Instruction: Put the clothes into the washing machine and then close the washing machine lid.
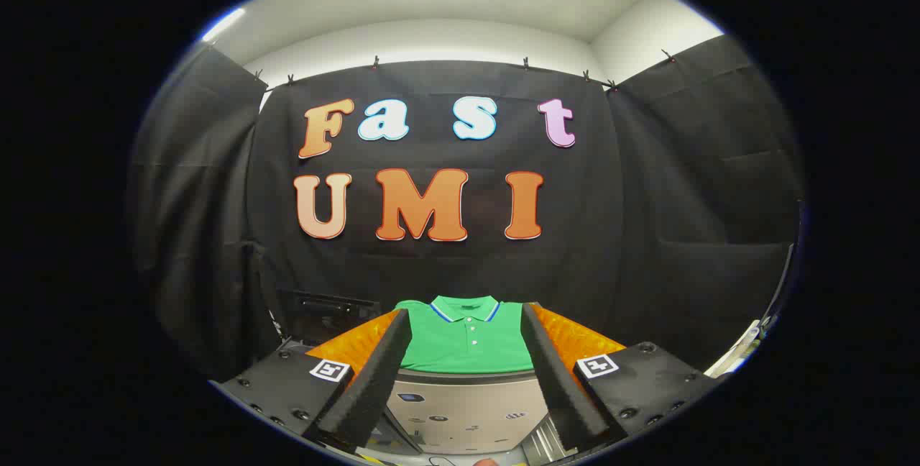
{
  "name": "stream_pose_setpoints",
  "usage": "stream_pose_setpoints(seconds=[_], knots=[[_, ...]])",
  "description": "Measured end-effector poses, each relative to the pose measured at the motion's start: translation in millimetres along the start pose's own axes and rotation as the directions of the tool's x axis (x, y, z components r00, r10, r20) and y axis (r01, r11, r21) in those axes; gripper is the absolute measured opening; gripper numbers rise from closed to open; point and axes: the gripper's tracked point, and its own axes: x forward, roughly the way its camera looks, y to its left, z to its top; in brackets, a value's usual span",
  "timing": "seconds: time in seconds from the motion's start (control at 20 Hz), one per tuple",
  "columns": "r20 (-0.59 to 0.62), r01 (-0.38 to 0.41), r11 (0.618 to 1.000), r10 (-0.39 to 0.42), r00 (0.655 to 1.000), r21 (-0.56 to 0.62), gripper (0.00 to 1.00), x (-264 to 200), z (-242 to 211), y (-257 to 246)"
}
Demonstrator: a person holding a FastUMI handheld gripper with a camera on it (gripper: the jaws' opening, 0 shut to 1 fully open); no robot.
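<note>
— So where did the folded green polo shirt with the blue-and-white trimmed collar (466, 340) lie?

— Just beyond the tips of the gripper (466, 318), in the gap between them, flat on an orange surface (575, 340). Its collar pointed away, towards the black cloth wall (431, 265).

— And the gripper's fingers (374, 380)?

— They stood well apart, clamped on nothing, neither one touching the shirt as far as could be seen.

— What sat nearer than the shirt?

— A pale grey panel with small dark marks (467, 408), low between the fingers, its far edge meeting the shirt's hem. Whether that was the washing machine's lid, I could not tell.
</note>
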Motion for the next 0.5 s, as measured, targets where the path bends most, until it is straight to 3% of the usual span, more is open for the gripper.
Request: stream_pose_setpoints(seconds=[0.5], knots=[[0.005, -0.015, 0.999, 0.016, 1.000, -0.029, 0.99, 10, 11, 1]])
